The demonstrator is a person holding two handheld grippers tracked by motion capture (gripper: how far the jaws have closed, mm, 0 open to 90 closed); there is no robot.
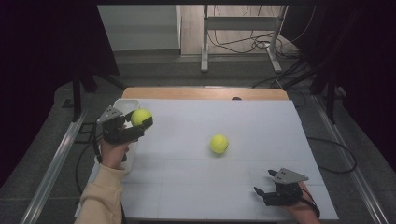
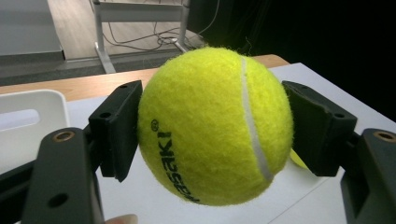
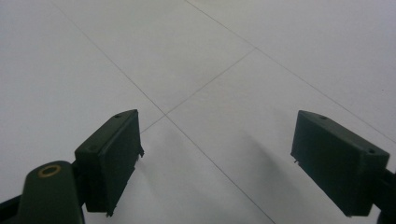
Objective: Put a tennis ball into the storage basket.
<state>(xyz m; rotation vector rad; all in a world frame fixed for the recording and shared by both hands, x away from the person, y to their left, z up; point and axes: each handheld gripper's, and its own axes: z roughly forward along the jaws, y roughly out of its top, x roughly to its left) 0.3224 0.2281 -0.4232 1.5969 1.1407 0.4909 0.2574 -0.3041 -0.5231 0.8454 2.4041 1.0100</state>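
High view: left gripper (image 1: 140, 122) at table's (image 1: 261, 186) left edge, jaws clamped on tennis ball (image 1: 140, 116), held above white tray (image 1: 125, 105). Second tennis ball (image 1: 218, 143) lies mid-table, well apart. Right gripper (image 1: 262, 183) low at near right corner.

Left gripper view: both pads (image 2: 119, 128) press ball's (image 2: 215, 126) sides; tray (image 2: 28, 121) behind, left.

Right gripper view: right gripper's (image 3: 217, 158) jaws wide apart, bare table (image 3: 196, 60) between.

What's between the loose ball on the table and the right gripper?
Nothing: the high view shows bare white table between the loose ball and the right gripper.
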